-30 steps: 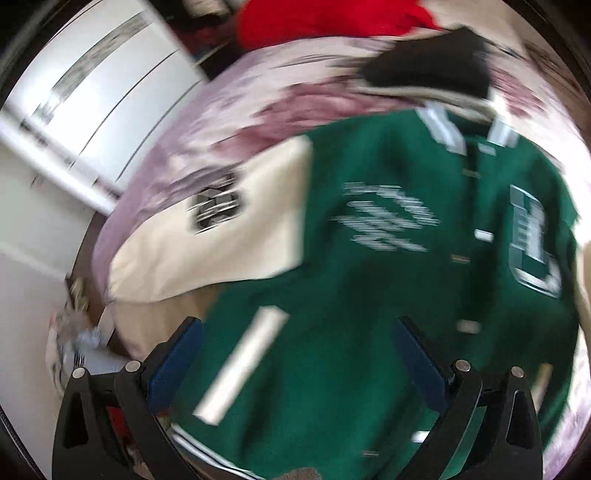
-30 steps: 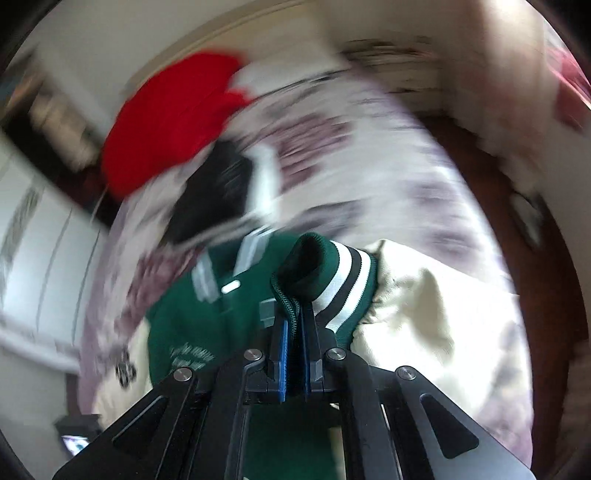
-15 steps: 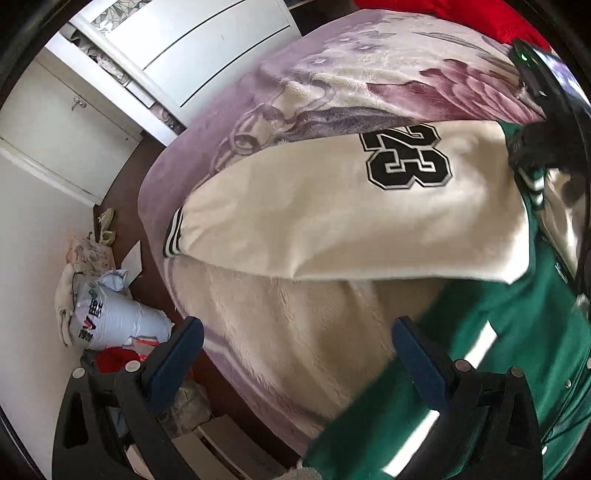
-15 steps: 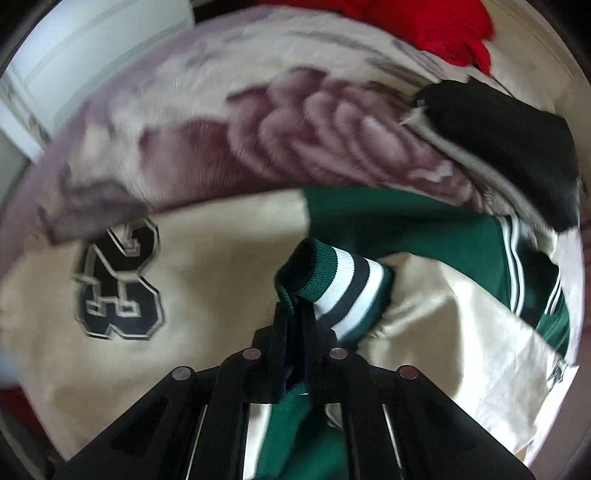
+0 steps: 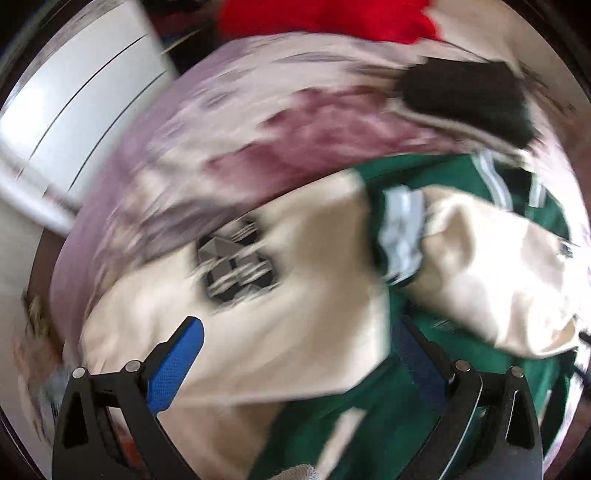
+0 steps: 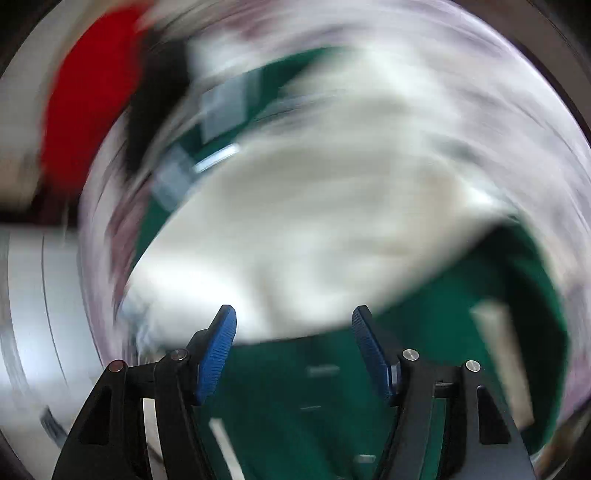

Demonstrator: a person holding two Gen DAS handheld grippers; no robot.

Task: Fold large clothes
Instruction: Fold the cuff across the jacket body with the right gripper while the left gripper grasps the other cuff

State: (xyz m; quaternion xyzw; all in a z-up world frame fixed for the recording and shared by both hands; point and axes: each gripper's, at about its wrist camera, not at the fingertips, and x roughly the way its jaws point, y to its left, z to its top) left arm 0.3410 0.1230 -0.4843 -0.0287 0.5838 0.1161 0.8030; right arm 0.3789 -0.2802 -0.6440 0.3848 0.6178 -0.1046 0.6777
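Observation:
A green varsity jacket [image 5: 369, 417] with cream sleeves lies on a bed with a purple floral blanket [image 5: 229, 147]. Both views are blurred by motion. One cream sleeve [image 5: 295, 325] with a black number patch crosses the jacket's front, and the other cream sleeve [image 5: 498, 273] is folded in, its green-and-white striped cuff [image 5: 402, 229] near the middle. My left gripper [image 5: 299, 332] hangs open above the jacket, with nothing between its blue pads. The right gripper [image 6: 293, 317] is opening over the jacket [image 6: 314, 406] and the cream sleeve [image 6: 314, 229], with nothing between its pads.
A red garment [image 5: 325, 18] and a black garment [image 5: 465, 96] lie at the far end of the bed. White cabinet doors [image 5: 81, 107] stand to the left. Dark floor with clutter shows past the bed's left edge.
The right gripper has let go of the striped cuff and its jaws have spread; the sleeve now lies across the jacket. The left gripper has swung back over the jacket from the bed's left edge.

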